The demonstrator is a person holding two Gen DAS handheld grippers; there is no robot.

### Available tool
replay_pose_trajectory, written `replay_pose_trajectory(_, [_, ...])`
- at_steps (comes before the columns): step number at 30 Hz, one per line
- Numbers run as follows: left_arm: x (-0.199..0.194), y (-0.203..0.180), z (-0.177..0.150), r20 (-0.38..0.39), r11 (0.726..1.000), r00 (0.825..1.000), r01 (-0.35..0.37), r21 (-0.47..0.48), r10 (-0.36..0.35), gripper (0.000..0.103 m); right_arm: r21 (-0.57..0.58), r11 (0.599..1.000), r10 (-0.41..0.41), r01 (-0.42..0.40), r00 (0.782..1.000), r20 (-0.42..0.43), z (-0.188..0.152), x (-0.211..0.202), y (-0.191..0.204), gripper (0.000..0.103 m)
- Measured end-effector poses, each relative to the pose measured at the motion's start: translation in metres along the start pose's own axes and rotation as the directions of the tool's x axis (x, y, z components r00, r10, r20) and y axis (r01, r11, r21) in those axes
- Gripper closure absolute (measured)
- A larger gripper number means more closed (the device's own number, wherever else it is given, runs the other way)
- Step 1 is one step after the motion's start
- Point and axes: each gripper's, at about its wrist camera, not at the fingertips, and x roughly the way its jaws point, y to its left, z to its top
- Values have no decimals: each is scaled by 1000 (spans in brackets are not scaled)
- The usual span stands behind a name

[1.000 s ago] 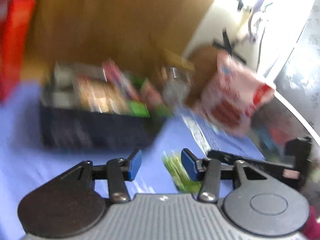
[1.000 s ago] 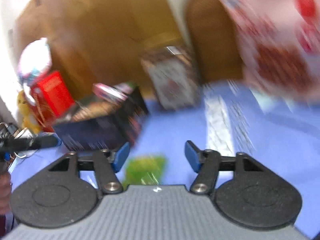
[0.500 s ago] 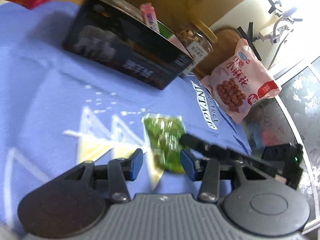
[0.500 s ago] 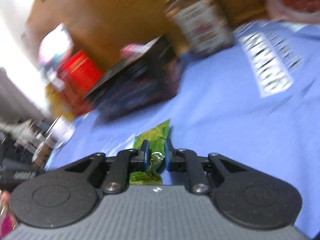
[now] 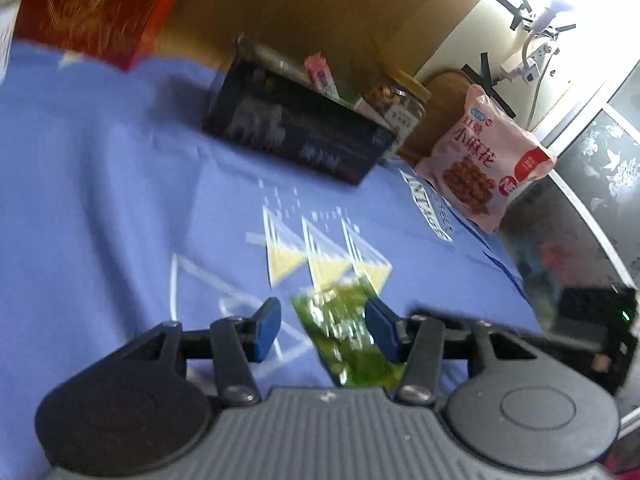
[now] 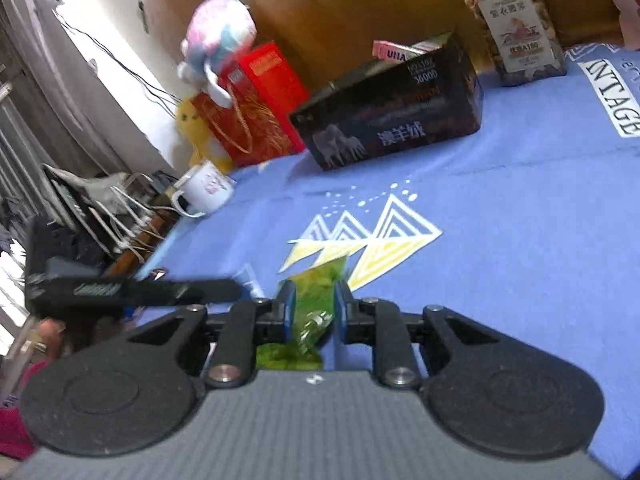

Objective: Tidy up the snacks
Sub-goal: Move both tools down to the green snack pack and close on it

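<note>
A blue printed cloth is covering the table, with a black box sitting open at its far side, packets standing inside it and a nut jar just beside it. A pink bag is leaning near the jar, and a red box with a plush toy on top is standing further along the wall, a white mug near the cloth's edge.

The green packet is lying between the pads of the right gripper, low over the cloth in front of the black box. The jaws are parting slightly; the packet is standing upright and crumpled between them, so the right gripper appears to be grasping it, though loosely. The left gripper is alongside, jaws widening around the same packet without pressing on it, so it is released.

The step in hand appears to be carrying the green packet toward the black box. The next move is likely calling for a firmer pinch, a lift over the box's near wall, and a release among the packets inside.
</note>
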Motion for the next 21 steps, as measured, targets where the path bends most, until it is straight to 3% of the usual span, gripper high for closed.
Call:
replay_pose_trajectory(3, [10,-12,17,-11,995,1000,1,104,0,52,22,1000,-19,19,1000,-24,-13,-8,1,78])
replay_pose_trajectory(7, [39,-21,28,-100,985,994,50,163,-34,52,116,992,54,-44,995,-84,-36,-13,1,78])
replay_pose_trajectory(9, [54,-21,25,-156,986,987,58,156,-33,57,135,990,51,-35,992,-112,-41,-7,3,82])
replay_pose_trajectory(11, [50,-24,17,-138,980,990,59,189,-33,61,149,989,39,-24,995,-93,-40,-4,3,84])
replay_pose_trajectory(14, [37,-22,4,-145,984,987,96,147,-75,63,168,986,-17,24,999,-43,-28,3,-2,84])
replay_pose_trajectory(21, [9,-16,-35,-109,991,985,136,17,-133,61,83,988,-133,127,989,63,-11,10,-2,82])
